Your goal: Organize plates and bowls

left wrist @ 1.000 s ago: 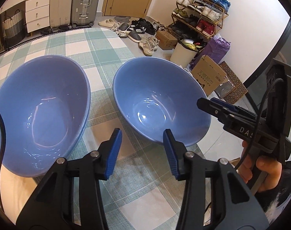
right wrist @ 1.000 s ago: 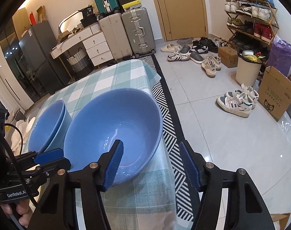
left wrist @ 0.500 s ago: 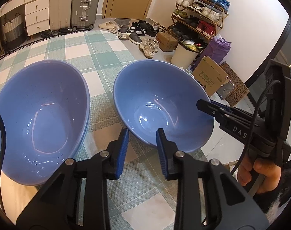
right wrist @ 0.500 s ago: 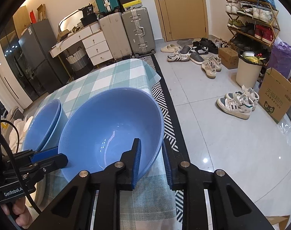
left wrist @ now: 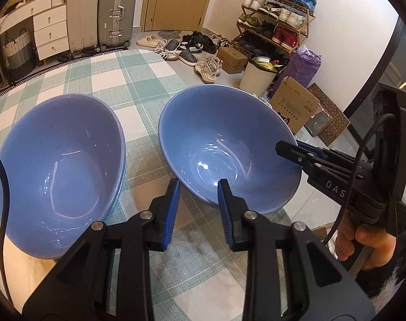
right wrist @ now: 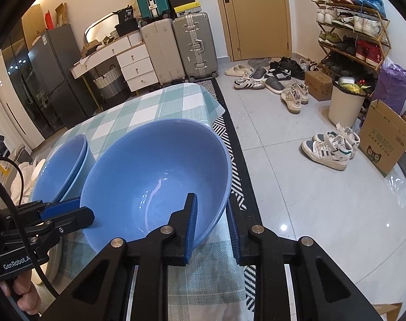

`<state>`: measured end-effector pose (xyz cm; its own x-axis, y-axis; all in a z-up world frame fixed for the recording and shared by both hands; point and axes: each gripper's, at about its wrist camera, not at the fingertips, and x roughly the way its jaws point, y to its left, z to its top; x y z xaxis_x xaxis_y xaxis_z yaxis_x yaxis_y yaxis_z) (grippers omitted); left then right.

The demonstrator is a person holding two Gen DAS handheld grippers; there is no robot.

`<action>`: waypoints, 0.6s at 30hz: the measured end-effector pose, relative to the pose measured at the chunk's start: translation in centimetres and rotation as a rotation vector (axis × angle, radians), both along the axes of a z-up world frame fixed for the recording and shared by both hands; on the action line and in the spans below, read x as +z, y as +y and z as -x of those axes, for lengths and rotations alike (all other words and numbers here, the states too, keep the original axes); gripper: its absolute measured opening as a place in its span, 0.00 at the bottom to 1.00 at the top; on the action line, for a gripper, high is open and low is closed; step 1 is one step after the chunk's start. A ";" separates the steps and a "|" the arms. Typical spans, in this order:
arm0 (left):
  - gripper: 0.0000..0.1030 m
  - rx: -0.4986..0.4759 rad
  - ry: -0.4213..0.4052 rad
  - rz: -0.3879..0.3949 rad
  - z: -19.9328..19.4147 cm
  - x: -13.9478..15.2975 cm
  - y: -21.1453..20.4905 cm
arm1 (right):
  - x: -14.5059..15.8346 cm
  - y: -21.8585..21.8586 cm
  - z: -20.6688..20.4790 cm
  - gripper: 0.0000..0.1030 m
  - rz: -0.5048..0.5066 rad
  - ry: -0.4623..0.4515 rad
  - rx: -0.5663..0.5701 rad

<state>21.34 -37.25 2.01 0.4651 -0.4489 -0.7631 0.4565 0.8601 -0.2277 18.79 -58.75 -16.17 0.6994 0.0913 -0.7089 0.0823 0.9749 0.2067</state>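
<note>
A blue bowl (left wrist: 229,144) (right wrist: 154,171) stands on the green-checked tablecloth (left wrist: 109,80) near the table's right edge. My left gripper (left wrist: 197,184) is shut on its near rim, one pad outside the wall and one inside. In the right wrist view this left gripper (right wrist: 80,208) sits at the bowl's left rim. My right gripper (right wrist: 212,200) is shut on the rim by the table edge, and it shows in the left wrist view (left wrist: 285,147) at the bowl's right rim. A stack of blue bowls (left wrist: 58,160) (right wrist: 61,165) stands just left of the held bowl.
The table edge (right wrist: 229,160) drops to a striped rug and tiled floor right beside the held bowl. On the floor are shoes (right wrist: 328,149), a bin (right wrist: 344,104) and a cardboard box (right wrist: 384,139). White items (right wrist: 23,176) lie beyond the stack.
Both grippers have closed from open onto the rim of the right-hand bowl. Neither hand has shifted, and the bowl stays where it was.
</note>
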 end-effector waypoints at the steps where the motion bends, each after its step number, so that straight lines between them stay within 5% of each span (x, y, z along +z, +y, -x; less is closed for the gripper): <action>1: 0.25 -0.002 -0.003 0.000 0.1 0.1 0.0 | 0.1 0.0 0.1 0.22 0.002 -0.002 -0.002; 18: 0.25 -0.011 -0.090 0.053 3.7 5.1 2.6 | 4.6 1.5 3.9 0.22 0.035 -0.088 0.002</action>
<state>17.64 -34.60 7.07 0.5251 -0.4931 -0.6937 0.4868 0.8426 -0.2304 14.85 -57.26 -11.53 0.7590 0.0688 -0.6474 0.0635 0.9818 0.1788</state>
